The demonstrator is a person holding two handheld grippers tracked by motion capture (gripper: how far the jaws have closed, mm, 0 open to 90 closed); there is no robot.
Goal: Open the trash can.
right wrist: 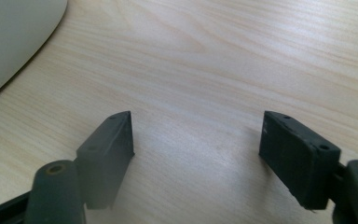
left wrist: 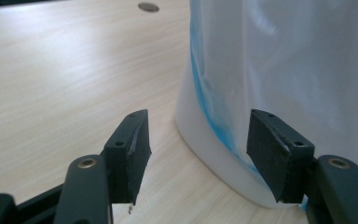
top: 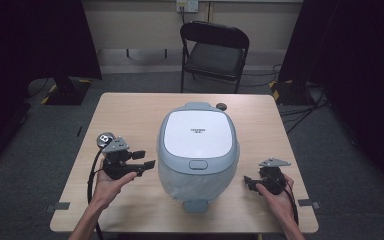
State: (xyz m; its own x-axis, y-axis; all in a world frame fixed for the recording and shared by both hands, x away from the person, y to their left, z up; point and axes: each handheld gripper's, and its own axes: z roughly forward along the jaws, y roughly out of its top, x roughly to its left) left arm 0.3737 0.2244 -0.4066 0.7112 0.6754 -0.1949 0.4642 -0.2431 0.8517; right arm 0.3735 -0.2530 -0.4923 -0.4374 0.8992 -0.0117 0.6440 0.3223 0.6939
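At tabletop (top: 130, 107) centre: rice cooker (top: 198, 145), lid down, thin plastic film over its front. Left tongs (top: 149, 164) at its 9 o'clock, right tongs (top: 248, 182) at its 4 o'clock, both gaping, nothing between them. Likely heavy, rigid, smooth shell; film looks slippery. Better to grip under the lid rim on both sides, or the front latch.

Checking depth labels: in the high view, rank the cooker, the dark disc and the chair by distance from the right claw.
1. Cooker: mid-table, just left of the right claw in that view.
2. Disc: at the table's far edge, behind the cooker.
3. Chair: on the floor beyond the table.
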